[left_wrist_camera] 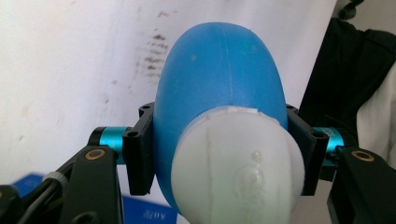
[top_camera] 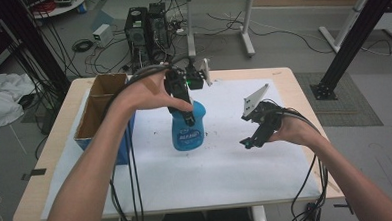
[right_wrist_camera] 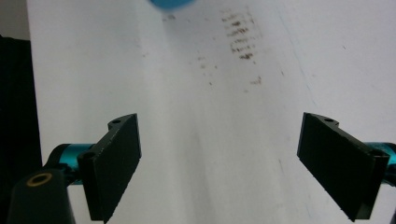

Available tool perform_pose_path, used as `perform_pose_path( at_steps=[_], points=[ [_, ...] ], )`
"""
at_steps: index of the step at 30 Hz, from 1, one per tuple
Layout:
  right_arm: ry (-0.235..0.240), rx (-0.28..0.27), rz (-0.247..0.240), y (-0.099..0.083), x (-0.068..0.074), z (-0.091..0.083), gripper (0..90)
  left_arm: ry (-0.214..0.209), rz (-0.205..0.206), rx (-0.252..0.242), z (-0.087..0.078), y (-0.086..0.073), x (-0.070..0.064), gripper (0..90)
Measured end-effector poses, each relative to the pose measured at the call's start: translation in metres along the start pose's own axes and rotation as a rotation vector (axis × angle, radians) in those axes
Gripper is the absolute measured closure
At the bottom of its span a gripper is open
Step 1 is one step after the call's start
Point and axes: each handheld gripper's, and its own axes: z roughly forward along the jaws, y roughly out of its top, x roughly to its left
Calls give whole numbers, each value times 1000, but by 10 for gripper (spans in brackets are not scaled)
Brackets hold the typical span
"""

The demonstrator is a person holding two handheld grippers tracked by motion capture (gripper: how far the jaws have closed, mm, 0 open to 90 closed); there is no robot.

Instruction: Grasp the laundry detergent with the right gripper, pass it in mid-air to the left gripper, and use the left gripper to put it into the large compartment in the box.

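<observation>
Both left tongs [left_wrist_camera: 219,154] jaws clamp the blue bottle [left_wrist_camera: 219,93].

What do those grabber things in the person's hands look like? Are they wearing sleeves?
Each one is mostly black. The left gripper has flat black jaws on shiny teal rods, with brass-coloured rings on its black arms. The right gripper has the same black jaws and teal rods, and in the high view a grey three-cornered plate sits on top. Black cables trail from both. The forearms are bare, with no sleeves.

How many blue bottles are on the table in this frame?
1. The blue bottle stands upright mid-table on the white sheet, clamped near its top by the left tongs. Any inside the cardboard box would be hidden.
</observation>
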Motion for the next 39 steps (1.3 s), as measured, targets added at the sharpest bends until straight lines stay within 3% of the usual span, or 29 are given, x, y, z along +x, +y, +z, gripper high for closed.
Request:
perform_pose_path(
  at_steps=[2, 3, 5, 6, 7, 8, 10, 15, 18, 22, 25, 31, 32, 34, 37, 39],
  points=[
    [-4, 6, 1, -1, 0, -1, 128, 0, 0, 0, 0, 0, 0, 381],
    [-23, 21, 11, -6, -1, -4, 128, 24, -57, 2, -23, -6, 8, 381],
    [-28, 28, 14, -7, -1, -5, 128, 24, -57, 2, -23, -6, 8, 381],
    [-45, 42, 25, -10, -2, -5, 128, 41, -99, -7, -38, -10, 14, 381],
    [-45, 42, 25, -10, -2, -5, 128, 41, -99, -7, -38, -10, 14, 381],
    [-57, 59, 18, -12, -2, -5, 128, 49, -142, -6, -51, -15, 19, 381],
    [-66, 65, 26, -14, -2, -5, 128, 56, -181, -15, -61, -20, 24, 382],
    [-76, 72, 31, -17, -4, -6, 128, 63, -240, -22, -82, -34, 35, 382],
    [-83, 79, 38, -19, -4, -7, 128, 91, -289, -39, -101, -48, 43, 382],
    [-90, 78, 41, -21, -4, -7, 128, 106, -322, -44, -113, -62, 50, 382],
    [-89, 78, 43, -22, -3, -6, 128, 119, -387, -78, -120, -81, 57, 382],
    [-94, 87, 43, -24, -3, -6, 128, 141, -446, -102, -130, -107, 66, 381],
    [-96, 86, 49, -25, -3, -6, 128, 154, -477, -103, -135, -120, 71, 381],
    [-97, 88, 52, -25, -3, -6, 128, 163, -503, -113, -139, -129, 73, 382],
    [-98, 90, 49, -26, -3, -6, 128, 171, -532, -105, -143, -141, 76, 382],
    [-96, 89, 50, -25, -3, -5, 128, 171, -532, -105, -143, -141, 76, 382]
  ],
)
